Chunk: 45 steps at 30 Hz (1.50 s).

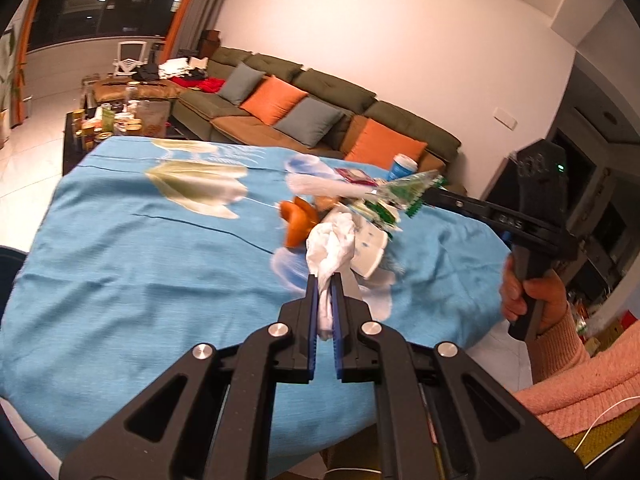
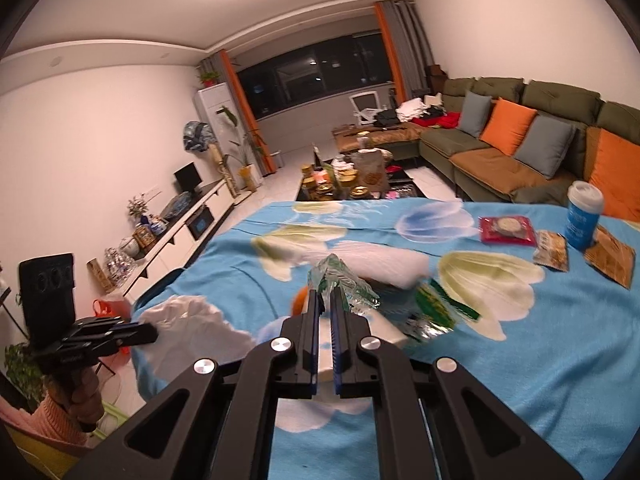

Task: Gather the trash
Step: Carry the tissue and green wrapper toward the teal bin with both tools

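My left gripper (image 1: 325,280) is shut on a crumpled white tissue (image 1: 332,246) and holds it above the blue flowered tablecloth (image 1: 140,264). The tissue also shows in the right wrist view (image 2: 192,328), beside the left gripper (image 2: 150,330). My right gripper (image 2: 326,296) is shut on a clear green-printed plastic wrapper (image 2: 340,280), lifted over a small trash heap. In the left wrist view the wrapper (image 1: 408,192) hangs from the right gripper (image 1: 430,196). Below lie an orange peel (image 1: 298,222), a white cup piece (image 1: 370,250) and more green wrapper (image 2: 440,304).
On the table's far right are a blue paper cup (image 2: 583,216), a red snack packet (image 2: 507,231) and two brown snack packets (image 2: 553,250). A white tissue sheet (image 2: 380,262) lies behind the heap. A cluttered coffee table (image 2: 348,180) and a sofa (image 2: 520,144) stand beyond.
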Each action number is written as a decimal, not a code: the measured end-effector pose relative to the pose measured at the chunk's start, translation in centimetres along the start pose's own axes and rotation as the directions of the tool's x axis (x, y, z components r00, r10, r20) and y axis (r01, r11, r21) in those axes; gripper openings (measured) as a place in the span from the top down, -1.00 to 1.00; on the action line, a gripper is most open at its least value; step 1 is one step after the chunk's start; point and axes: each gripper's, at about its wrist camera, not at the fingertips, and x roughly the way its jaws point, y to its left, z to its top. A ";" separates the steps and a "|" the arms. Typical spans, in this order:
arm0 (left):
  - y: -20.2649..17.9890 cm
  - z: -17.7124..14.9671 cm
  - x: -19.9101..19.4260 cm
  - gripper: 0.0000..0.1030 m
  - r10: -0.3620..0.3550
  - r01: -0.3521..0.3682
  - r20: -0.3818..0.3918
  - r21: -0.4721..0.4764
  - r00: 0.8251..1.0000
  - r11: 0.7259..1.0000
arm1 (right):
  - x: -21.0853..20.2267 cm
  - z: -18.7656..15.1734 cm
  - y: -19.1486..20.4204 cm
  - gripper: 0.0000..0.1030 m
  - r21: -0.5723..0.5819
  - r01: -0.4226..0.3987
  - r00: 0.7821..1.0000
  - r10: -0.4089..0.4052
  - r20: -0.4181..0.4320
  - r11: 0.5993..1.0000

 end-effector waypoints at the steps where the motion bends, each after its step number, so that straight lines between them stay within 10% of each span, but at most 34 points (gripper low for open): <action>1: 0.2 0.1 0.2 0.88 0.007 -0.007 0.005 -0.006 1.000 1.000 | 0.0 0.1 0.4 0.91 -0.007 -0.013 1.000 0.013 0.003 1.000; 19: 4.8 0.2 -5.5 0.88 0.201 -0.189 0.090 -0.128 0.975 0.974 | 6.8 1.6 9.0 0.91 -0.103 -0.275 0.959 0.266 -0.094 0.956; 45: 13.9 -2.3 -14.2 0.88 0.499 -0.433 0.117 -0.355 0.858 0.828 | 18.5 3.8 21.4 0.91 -0.232 -0.505 0.854 0.443 -0.274 0.831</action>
